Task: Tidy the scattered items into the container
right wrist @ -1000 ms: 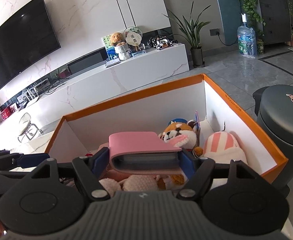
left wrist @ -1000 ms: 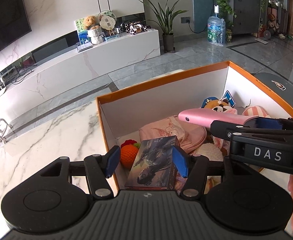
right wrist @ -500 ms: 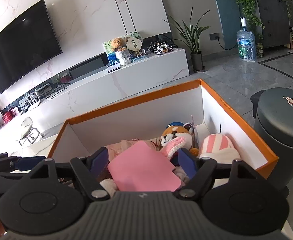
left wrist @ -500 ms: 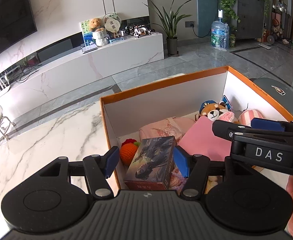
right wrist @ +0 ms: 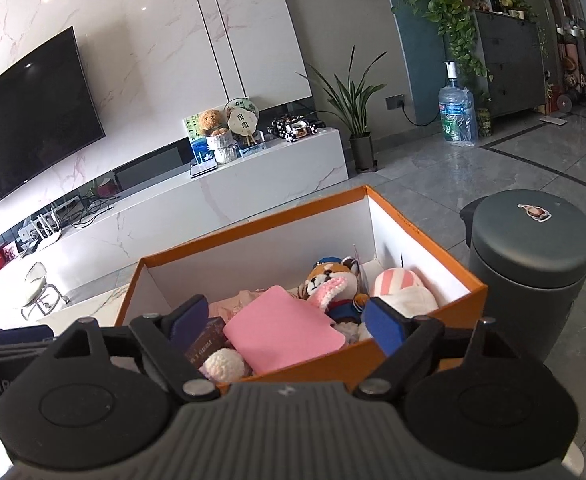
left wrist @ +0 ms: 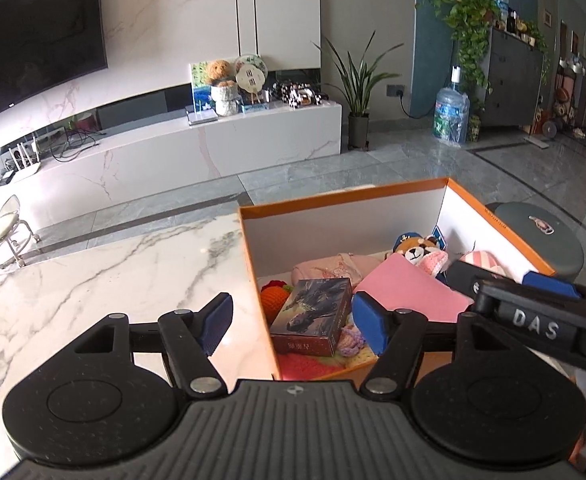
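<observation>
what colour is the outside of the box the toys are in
Orange outside, white inside; the box shows it best in the right wrist view, where its near wall faces the camera.

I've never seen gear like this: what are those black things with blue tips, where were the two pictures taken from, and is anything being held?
No robot here: a person carries a hand-held left gripper and right gripper, each with a camera looking along its blue-padded fingers. So each picture is one gripper's own view. On the marble table stands an orange box holding a dark card box, a pink case and plush toys. Both grippers' jaws are opening and hold nothing; both items lie in the box.
</observation>
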{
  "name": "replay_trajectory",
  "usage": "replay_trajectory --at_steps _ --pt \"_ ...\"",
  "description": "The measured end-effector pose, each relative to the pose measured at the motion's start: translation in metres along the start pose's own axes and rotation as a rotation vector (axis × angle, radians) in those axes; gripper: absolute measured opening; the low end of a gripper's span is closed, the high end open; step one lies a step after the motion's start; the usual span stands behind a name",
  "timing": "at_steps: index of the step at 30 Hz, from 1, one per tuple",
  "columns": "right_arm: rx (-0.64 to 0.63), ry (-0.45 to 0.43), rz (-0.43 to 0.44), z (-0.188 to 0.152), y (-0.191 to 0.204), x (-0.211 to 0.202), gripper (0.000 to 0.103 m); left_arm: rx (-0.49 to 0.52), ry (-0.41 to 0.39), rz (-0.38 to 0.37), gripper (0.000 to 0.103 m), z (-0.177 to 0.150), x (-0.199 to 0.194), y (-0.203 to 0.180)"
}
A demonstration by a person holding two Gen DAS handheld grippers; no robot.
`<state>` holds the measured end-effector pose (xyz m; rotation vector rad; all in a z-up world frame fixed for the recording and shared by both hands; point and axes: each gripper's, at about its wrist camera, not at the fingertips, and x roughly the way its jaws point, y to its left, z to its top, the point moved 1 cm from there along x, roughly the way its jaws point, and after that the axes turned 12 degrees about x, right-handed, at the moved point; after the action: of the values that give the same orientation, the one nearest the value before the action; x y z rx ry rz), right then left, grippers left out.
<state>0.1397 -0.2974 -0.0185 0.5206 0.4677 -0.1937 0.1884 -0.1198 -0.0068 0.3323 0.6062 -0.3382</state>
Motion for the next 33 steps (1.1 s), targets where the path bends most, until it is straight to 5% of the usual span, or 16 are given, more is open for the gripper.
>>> replay_trajectory --at_steps 9,18,33 --pt "-0.125 -0.015 -0.117 -0.009 0.021 -0.072 0.087 -0.062 -0.064 0.011 0.089 -0.011 -0.053 0.006" --pt "-0.158 -0.048 -0.106 -0.01 0.032 -0.137 0.089 -0.067 -0.099 0.032 0.089 -0.026 -0.092 -0.002" --pt "-0.21 -0.068 -0.125 -0.041 0.044 -0.174 0.089 -0.097 -0.097 0.072 0.086 -0.064 -0.121 -0.002"
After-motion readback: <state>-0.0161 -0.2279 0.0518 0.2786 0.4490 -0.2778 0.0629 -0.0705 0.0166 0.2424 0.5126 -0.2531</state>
